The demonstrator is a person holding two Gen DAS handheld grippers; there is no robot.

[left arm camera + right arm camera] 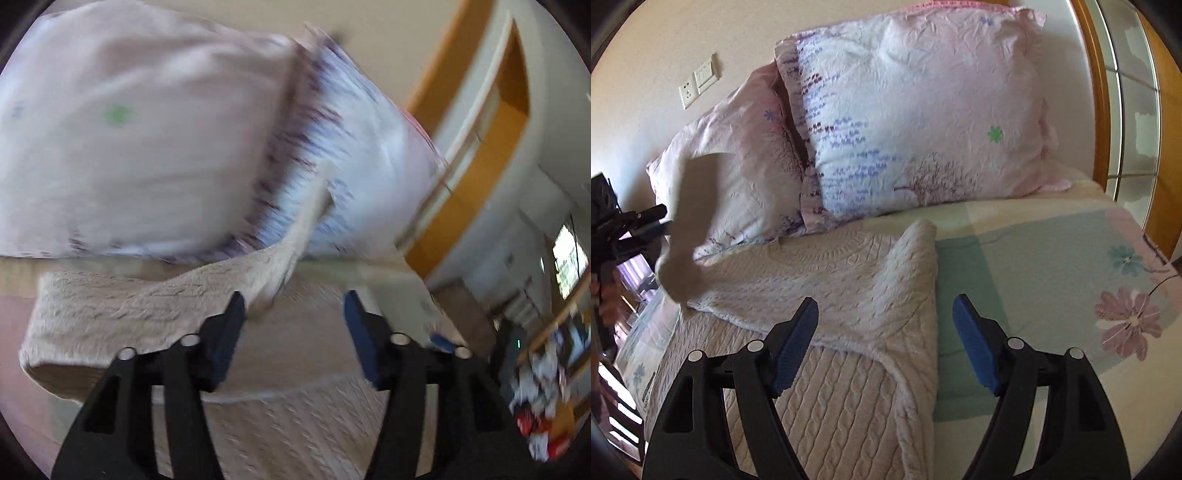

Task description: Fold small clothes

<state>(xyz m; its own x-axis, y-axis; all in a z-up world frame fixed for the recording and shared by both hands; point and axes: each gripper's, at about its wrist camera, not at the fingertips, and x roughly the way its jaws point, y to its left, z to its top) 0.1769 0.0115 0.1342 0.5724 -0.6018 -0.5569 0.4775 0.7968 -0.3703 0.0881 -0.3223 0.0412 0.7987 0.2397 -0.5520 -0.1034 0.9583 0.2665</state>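
No readable text, labels, brands or numbers show in either view.

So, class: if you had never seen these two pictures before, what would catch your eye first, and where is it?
First the cream cable-knit sweater spread on the bed, its right sleeve already folded across the body, its left sleeve a blur in mid-air beside the left gripper. Behind it, two pink flowered pillows lean against the wall. In the foreground, the right gripper hovers open above the sweater.
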